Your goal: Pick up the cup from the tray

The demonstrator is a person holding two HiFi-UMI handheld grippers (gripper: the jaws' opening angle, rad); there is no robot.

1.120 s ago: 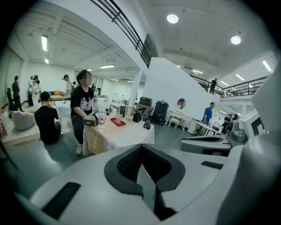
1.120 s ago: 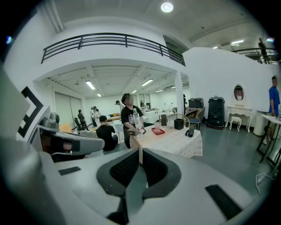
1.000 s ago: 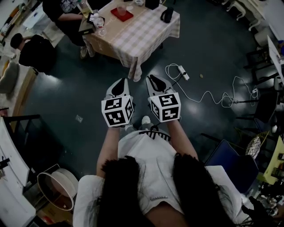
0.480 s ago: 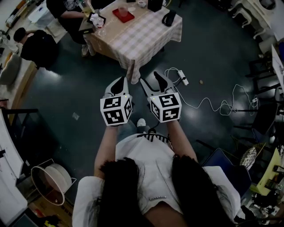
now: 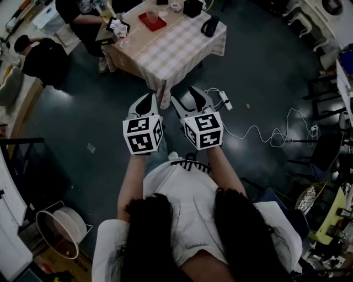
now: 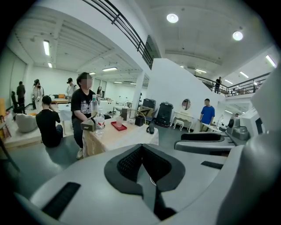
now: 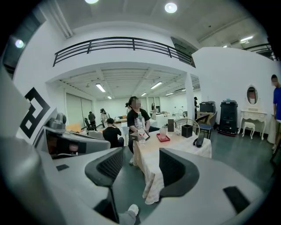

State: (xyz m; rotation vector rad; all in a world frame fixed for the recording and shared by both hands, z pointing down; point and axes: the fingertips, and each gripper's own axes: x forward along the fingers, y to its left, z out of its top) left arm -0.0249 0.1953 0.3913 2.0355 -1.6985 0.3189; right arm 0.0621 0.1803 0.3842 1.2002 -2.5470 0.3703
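Note:
A pale pink cup (image 5: 151, 13) stands on a small red tray (image 5: 152, 22) at the far side of a table with a checked cloth (image 5: 176, 47). Both grippers are held in the air well short of the table, over the dark floor. The left gripper (image 5: 145, 102) is shut and empty. The right gripper (image 5: 187, 99) has its jaws apart and still opening, with nothing between them. In the left gripper view the cup (image 6: 119, 121) and tray (image 6: 119, 127) are small and far off. The right gripper view shows the same cup (image 7: 163, 132) beyond the right gripper (image 7: 140, 169).
A person (image 5: 83, 14) stands at the table's left end, beside a water bottle (image 6: 100, 121) and a tissue box (image 5: 108, 32). A black box (image 5: 192, 7) and a black handset (image 5: 209, 26) also sit on the table. A power strip with white cable (image 5: 225, 100) lies on the floor to the right.
The right gripper's jaws have gone from shut to apart. Both grippers have come nearer to the table, which now sits lower in the head view.

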